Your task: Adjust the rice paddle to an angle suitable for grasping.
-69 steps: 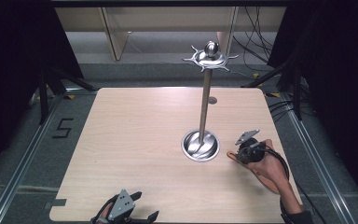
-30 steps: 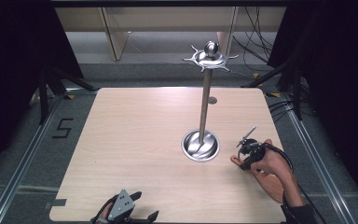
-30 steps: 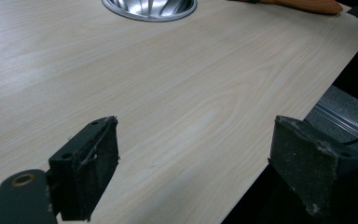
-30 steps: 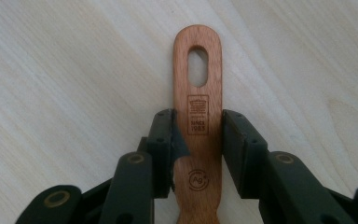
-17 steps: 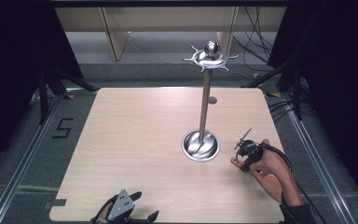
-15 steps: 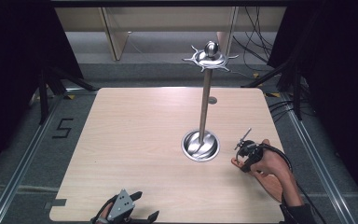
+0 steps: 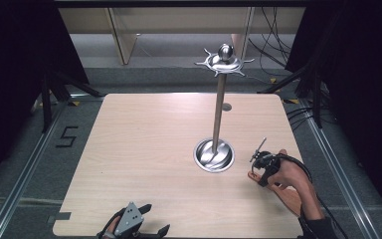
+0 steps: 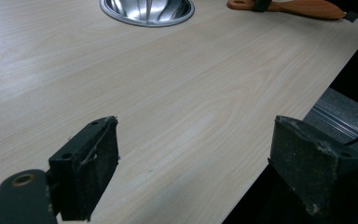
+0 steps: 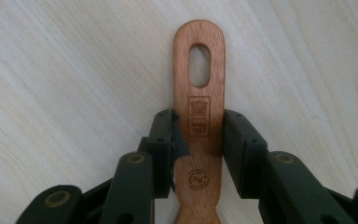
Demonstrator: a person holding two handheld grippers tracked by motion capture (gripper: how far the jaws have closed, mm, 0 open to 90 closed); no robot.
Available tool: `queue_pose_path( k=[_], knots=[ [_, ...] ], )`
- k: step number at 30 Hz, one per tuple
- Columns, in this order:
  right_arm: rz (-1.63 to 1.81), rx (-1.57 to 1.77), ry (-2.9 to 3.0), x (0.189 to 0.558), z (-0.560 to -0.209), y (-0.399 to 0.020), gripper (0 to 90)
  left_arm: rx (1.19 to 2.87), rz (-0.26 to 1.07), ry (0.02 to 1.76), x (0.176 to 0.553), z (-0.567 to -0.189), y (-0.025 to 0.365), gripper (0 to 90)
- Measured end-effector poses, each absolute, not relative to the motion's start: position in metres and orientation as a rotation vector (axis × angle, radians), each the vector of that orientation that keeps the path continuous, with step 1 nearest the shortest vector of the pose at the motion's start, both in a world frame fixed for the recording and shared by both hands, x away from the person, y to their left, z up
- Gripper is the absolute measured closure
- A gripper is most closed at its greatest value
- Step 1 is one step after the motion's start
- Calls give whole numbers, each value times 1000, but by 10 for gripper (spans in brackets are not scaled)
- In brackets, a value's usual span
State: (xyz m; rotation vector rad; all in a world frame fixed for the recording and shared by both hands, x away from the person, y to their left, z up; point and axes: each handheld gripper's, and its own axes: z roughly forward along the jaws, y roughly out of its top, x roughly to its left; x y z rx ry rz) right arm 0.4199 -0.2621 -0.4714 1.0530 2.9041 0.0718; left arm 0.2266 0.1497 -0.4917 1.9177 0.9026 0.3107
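Observation:
A wooden utensil [image 9: 199,93] lies flat on the table, the slotted end of its handle [image 7: 252,175] pointing away from the hand. My right gripper [image 9: 199,128] is shut on that handle, one pad against each side. In the high view this gripper [image 7: 263,164] sits low at the table's right, just right of a metal stand's round base [image 7: 214,154]. The stand's pole [image 7: 219,114] rises to a crown of hooks [image 7: 224,60]. My left gripper [image 7: 155,218] rests at the near edge, open with nothing between its pads [image 8: 98,172].
In the left gripper view the stand's base [image 8: 147,9] and the wooden utensil [image 8: 303,7] lie far across the light wood table [image 7: 144,149]. Its right edge [image 8: 307,93] drops to a grey floor rail. Cables and dark stands surround the table.
Early on, my right gripper rolled and sank a little toward the near side by the wooden handle. It has kept still since. The left gripper has not moved.

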Motion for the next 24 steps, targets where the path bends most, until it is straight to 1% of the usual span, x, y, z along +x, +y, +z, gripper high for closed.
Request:
queue_pose_path(
  k=[1, 2, 3, 5, 10, 13, 15, 16, 24],
  knots=[
    [65, 1050, 2908, 420, -471, -261, 663, 1913, 308, 903, 226, -492, 149, 147],
    [58, 1026, 2909, 420, -471, -261, 663, 1946, 330, 894, 227, -491, 151, 147],
    [38, 1081, 2899, 419, -470, -258, 663, 1907, 313, 905, 226, -492, 149, 147],
    [21, 1033, 2905, 420, -470, -258, 664, 1926, 321, 902, 226, -492, 150, 147],
    [39, 1066, 2897, 419, -470, -256, 664, 1921, 315, 900, 227, -492, 150, 147],
    [87, 1041, 2908, 420, -470, -258, 665, 1912, 312, 902, 226, -491, 149, 147],
    [127, 1059, 2895, 419, -468, -259, 665, 1948, 326, 893, 227, -491, 151, 147],
    [133, 1049, 2904, 419, -467, -259, 665, 1909, 312, 910, 226, -491, 149, 148],
    [114, 1036, 2909, 420, -468, -254, 665, 1913, 306, 903, 226, -491, 149, 147]
  ],
)
